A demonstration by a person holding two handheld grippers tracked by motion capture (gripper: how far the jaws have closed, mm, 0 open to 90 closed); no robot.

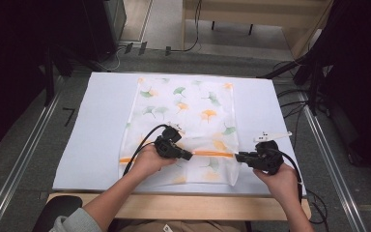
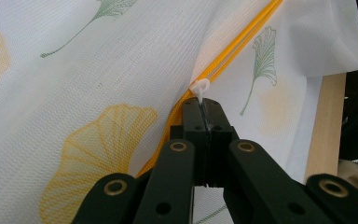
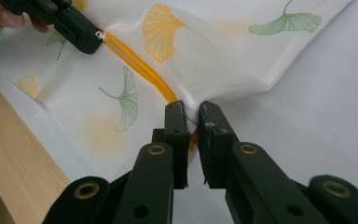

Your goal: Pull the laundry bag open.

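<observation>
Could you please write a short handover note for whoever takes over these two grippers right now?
Left gripper: shut on the white zipper pull, partway along the orange zipper.
Right gripper: shut on the mesh bag's edge at the zipper's end, bracing it.
The mesh bag, white with a ginkgo-leaf print, lies flat on the white table cover, its zipper near the person's side.
Done: both grips are set and the pull sits about midway along the zipper in the high view.
Left: probably slide the pull to the end of its run while the right gripper holds the fabric taut; the direction cannot be told from here.
</observation>
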